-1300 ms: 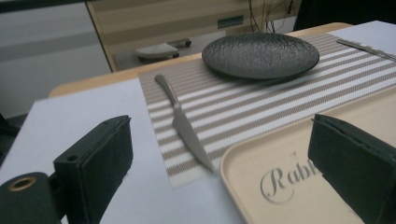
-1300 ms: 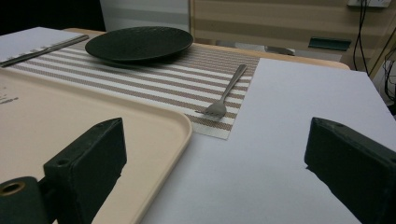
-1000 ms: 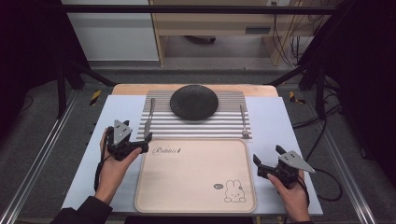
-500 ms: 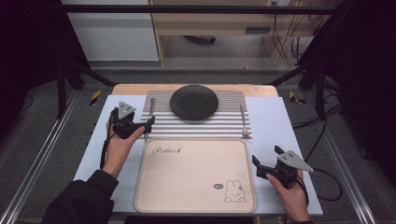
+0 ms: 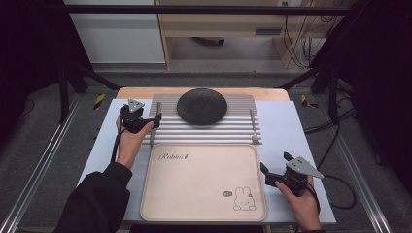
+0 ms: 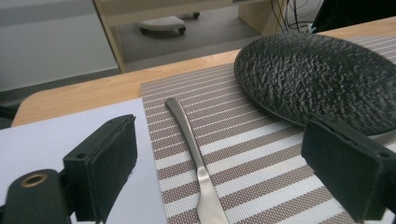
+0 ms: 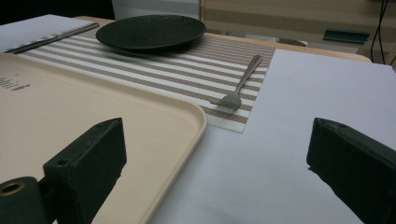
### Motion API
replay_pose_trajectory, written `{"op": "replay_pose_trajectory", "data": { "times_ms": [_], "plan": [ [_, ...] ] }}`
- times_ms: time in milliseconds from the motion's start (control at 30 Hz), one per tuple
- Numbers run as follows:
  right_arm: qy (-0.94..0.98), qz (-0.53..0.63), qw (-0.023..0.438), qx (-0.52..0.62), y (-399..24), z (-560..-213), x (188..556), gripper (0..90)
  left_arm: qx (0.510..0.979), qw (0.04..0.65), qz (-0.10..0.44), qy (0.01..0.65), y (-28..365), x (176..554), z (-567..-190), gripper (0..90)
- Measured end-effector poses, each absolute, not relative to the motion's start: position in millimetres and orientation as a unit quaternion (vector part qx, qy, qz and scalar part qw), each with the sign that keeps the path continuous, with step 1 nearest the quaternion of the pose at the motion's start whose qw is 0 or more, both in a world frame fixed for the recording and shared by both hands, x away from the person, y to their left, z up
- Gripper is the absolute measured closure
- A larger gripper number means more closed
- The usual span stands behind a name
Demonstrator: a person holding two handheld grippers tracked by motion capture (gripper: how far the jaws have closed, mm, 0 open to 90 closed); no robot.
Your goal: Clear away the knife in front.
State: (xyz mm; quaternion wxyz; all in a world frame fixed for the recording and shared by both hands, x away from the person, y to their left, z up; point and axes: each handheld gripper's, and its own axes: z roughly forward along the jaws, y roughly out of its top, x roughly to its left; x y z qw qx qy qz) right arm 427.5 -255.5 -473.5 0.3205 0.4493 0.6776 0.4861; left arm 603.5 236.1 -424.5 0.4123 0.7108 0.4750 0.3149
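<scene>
Since the earlier pictures the left gripper (image 5: 147, 125) has been travelling away from the person, from beside the tray's corner up to the left edge of the striped mat (image 5: 228, 130), and its fingers (image 6: 105, 163) have just been closing a little; they are standing well apart with nothing pressed between them. The right gripper (image 5: 274, 171) is sitting where it was, beside the tray's right edge, its fingers (image 7: 91, 158) wide apart over bare white sheet.

The knife (image 6: 194, 154) is lying flat on the mat, its handle running away from the left fingers and its lower part passing between them without touching either one. In the high view the knife (image 5: 154, 127) is lying just at the tips of the left fingers. The black plate (image 6: 322, 79) is lying beyond and beside the far finger in the left gripper view.

Counting what is lying on the tabletop (image 5: 141, 91): one knife, one fork (image 7: 240, 84), one black plate, one striped mat, one beige tray (image 5: 204, 182) with a rabbit drawing, one white sheet (image 5: 286, 126). The fork is lying ahead of the right fingers, roughly midway between them in the right gripper view and well apart from them. The tray's corner (image 7: 187, 121) is reaching in just beside that view's left finger.
</scene>
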Motion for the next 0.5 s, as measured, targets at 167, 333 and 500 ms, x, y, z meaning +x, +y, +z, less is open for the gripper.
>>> {"op": "replay_pose_trajectory", "data": {
  "times_ms": [167,333,500],
  "plan": [
    [0.676,0.487,0.32,0.451,-257,-473,428,4.9,0.716,0.396,0.321,0.477,234,614,-433,12.9],
    [0.676,0.487,0.32,0.45,-257,-473,428,4.9,0.717,0.384,0.319,0.487,236,624,-442,15.1],
    [0.676,0.487,0.32,0.451,-258,-473,428,4.9,0.718,0.375,0.317,0.493,237,631,-449,17.9]
  ]
}}
